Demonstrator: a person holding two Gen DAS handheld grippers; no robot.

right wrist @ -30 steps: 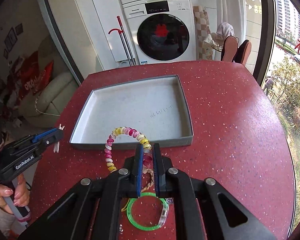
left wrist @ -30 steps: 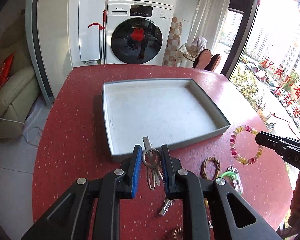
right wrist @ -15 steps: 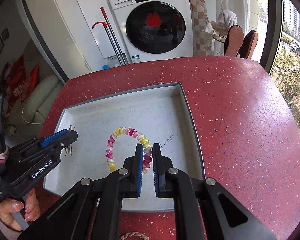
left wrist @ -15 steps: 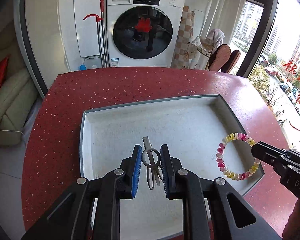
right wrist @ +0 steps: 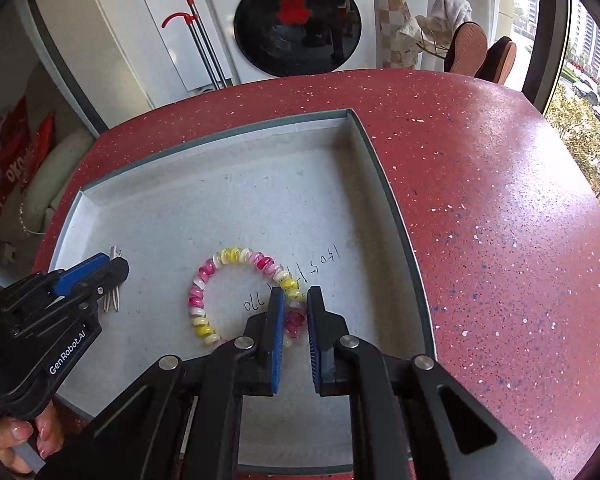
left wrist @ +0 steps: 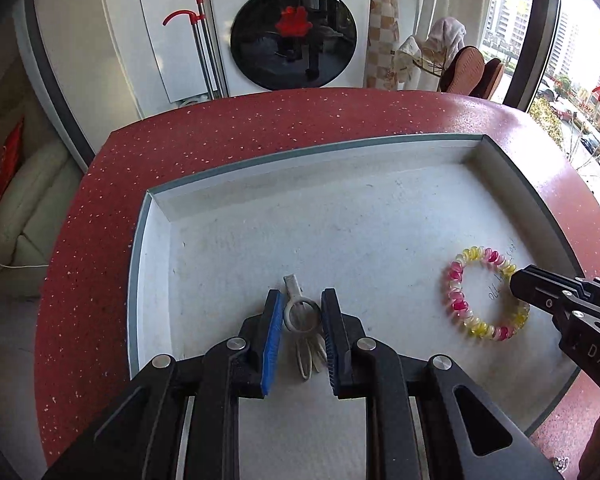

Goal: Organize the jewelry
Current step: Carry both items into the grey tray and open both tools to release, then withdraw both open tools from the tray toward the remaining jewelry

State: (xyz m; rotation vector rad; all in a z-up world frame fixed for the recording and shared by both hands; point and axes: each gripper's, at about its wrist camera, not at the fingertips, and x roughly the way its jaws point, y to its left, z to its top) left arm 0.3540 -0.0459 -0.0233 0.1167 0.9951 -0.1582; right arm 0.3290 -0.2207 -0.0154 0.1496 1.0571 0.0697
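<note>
- Between the right gripper (right wrist: 293,312) pads, which have just been opening, the beaded bracelet (right wrist: 236,292) lies released inside the tray (right wrist: 396,216): light, floppy, beads slippery; best pinched across its band.
- Ahead, the left gripper (left wrist: 302,312) pinches a stiff metal hair clip (left wrist: 302,314) by its ring.
</note>
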